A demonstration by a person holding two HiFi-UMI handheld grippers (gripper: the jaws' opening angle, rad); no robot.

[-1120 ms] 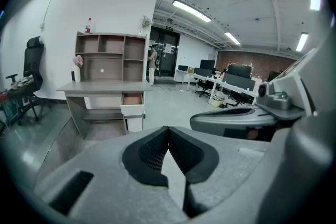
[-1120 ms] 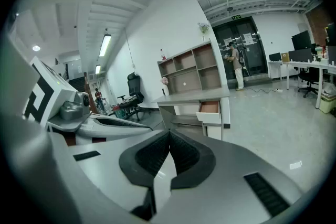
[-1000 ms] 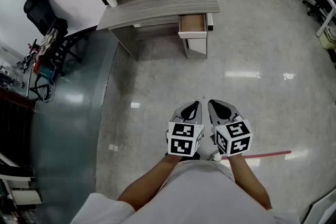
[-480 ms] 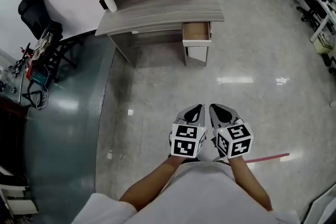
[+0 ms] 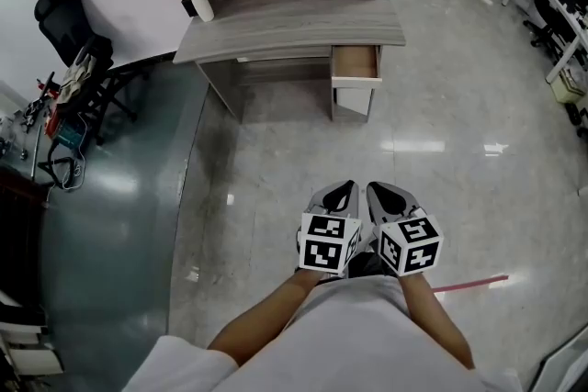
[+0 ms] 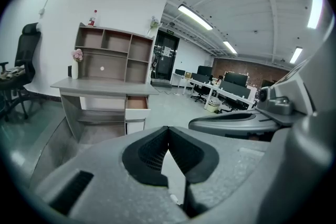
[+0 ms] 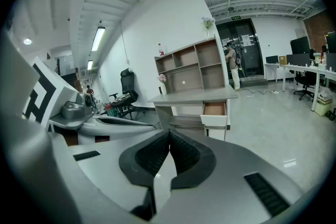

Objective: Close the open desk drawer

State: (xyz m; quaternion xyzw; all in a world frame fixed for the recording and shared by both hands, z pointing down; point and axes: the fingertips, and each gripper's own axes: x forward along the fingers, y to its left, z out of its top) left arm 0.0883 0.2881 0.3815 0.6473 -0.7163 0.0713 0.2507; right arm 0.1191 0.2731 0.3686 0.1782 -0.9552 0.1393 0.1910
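In the upper middle of the head view, well apart from both tools, the drawer stands pulled out under the right end of the desk. Low in the frame, the left gripper and right gripper hover side by side, each with jaws pressed together on nothing. I'd judge the drawer stiff and light on its runners (it looks empty), so a flat push on its white front should do.
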